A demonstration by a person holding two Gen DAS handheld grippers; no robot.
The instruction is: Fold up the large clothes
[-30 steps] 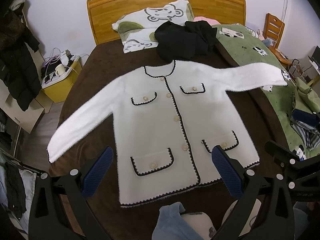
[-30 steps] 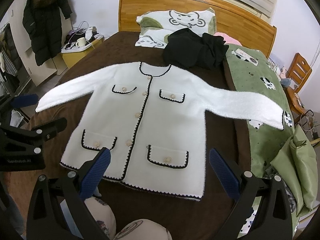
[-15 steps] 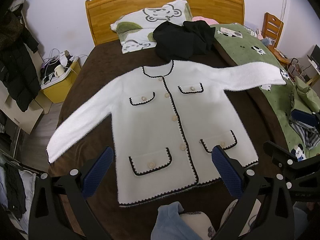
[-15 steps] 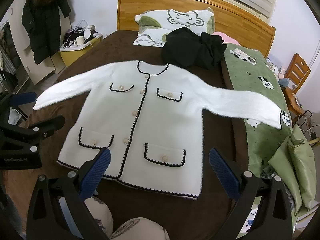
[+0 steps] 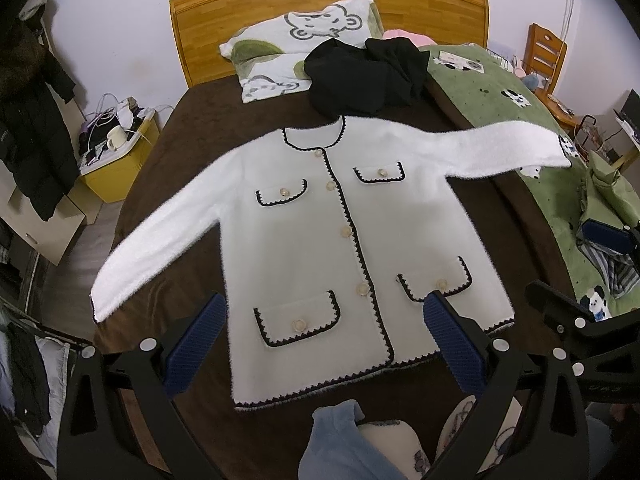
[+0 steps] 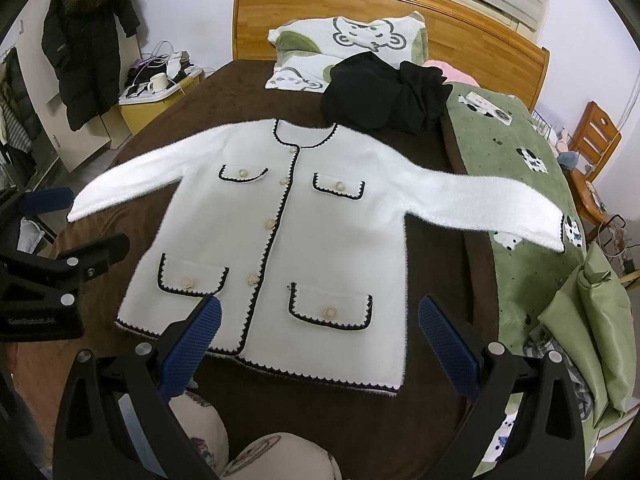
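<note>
Both claws have drifted slightly since a second ago; the white cardigan (image 5: pixel 340 240) lies unchanged, flat and buttoned on the brown bed (image 5: pixel 192 128). Left claw (image 5: pixel 324 344) and right claw (image 6: pixel 320 344) hang released above its hem, empty. Left of the cardigan, a yellow bin (image 5: pixel 116 168) carries a mug (image 5: pixel 116 138) and cables.

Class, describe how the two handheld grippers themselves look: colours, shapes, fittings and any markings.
Left gripper and right gripper match: black angular frames with triangular cut-outs and silver screws, each carrying two ribbed blue finger pads. Faint, unreadable lettering marks the left gripper's body in the right wrist view. No cables show.
</note>
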